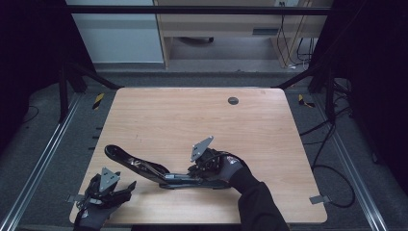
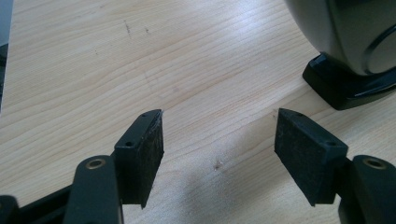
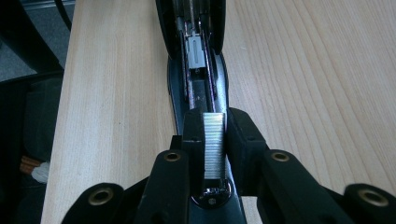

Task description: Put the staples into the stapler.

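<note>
Down at the near edge of the wooden table [image 1: 269, 144], the left gripper [image 1: 126, 188] sits low at the front left corner, its jaws spread wide with bare wood between the pads and nothing held; in the left gripper view those two black pads [image 2: 149, 154] frame an empty patch of tabletop, and the dark rounded end of the stapler [image 2: 345, 51] looms just beyond at upper right. Moving in, the right gripper [image 3: 215, 140] is closed down on a strip of staples [image 3: 214, 144], silver and ribbed, pinched upright between the pads directly over the stapler's open channel. The stapler [image 1: 144, 166] lies opened out flat, front centre of the table, its black top arm swung back toward the left, its base running right under the gloved right hand [image 1: 231, 168]. The right gripper view looks straight along the metal magazine track [image 3: 196, 70], which runs away down the middle. Farther out, the far half of the table is plain wood with a small dark grommet [image 1: 233, 100] near the back edge.
</note>
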